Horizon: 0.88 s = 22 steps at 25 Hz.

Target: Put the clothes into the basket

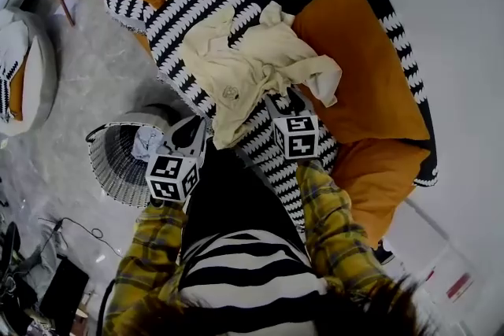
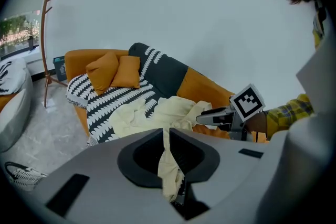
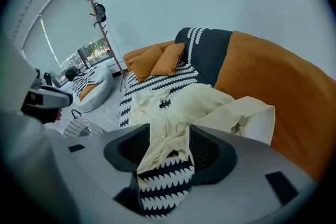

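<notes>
Left tongs pinch a fold of the crumpled cream fabric shirt, right tongs gape with its cloth loose between, over the black-and-white patterned sofa throw, round white wire basket beside on grey marble floor, wooden coat stand only in gripper views.

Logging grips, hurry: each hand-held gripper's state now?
Left hand-held gripper: shut on cream garment.
Right hand-held gripper: open, garment loose between jaws.
</notes>
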### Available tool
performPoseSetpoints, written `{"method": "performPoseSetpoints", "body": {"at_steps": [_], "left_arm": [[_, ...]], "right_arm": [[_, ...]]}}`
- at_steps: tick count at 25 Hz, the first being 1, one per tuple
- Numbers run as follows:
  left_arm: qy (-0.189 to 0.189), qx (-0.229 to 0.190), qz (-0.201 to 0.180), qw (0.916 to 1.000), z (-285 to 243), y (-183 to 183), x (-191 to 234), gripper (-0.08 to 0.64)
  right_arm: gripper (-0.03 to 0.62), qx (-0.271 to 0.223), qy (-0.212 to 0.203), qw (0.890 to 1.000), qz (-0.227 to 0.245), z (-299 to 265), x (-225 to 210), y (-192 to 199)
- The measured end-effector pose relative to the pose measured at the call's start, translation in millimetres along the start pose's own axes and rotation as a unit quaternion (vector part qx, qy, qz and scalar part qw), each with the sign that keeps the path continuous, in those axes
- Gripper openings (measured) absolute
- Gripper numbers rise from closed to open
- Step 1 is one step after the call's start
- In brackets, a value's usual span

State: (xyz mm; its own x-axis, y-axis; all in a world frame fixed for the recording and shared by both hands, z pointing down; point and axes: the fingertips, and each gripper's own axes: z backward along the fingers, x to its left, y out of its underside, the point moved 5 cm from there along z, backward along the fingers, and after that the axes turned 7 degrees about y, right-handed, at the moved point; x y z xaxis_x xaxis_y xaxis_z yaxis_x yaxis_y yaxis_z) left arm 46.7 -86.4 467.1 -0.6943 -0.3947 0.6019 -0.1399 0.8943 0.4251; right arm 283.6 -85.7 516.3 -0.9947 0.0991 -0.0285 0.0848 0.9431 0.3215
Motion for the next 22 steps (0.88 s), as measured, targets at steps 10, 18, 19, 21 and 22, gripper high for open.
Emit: {"method": "performPoseSetpoints", "body": {"at_steps": [10,18,19,21,22], "left_arm": [[0.023,-0.008,0.005,0.9997,-15,5,24,0.046],[-0.044,-0.066,-0.072,0.9943,-96,64,17,0.046],[-0.045,-0.067,-0.066,0.9945,-98,72,7,0.046],[-0.042,-0.07,-0.054,0.9952,-99,79,-9,0.046],[-0.04,-0.072,-0.049,0.9954,-100,79,-13,0.046]], "right_arm": [[0.241,0.025,0.039,0.999,0.013,-36,6,8],[0.261,-0.083,-0.011,0.996,0.025,-143,-34,44],[0.264,-0.079,-0.012,0.996,0.026,-140,-40,54],[0.27,-0.07,-0.008,0.997,0.03,-130,-53,65],[0.273,-0.067,-0.007,0.997,0.032,-127,-57,66]]}}
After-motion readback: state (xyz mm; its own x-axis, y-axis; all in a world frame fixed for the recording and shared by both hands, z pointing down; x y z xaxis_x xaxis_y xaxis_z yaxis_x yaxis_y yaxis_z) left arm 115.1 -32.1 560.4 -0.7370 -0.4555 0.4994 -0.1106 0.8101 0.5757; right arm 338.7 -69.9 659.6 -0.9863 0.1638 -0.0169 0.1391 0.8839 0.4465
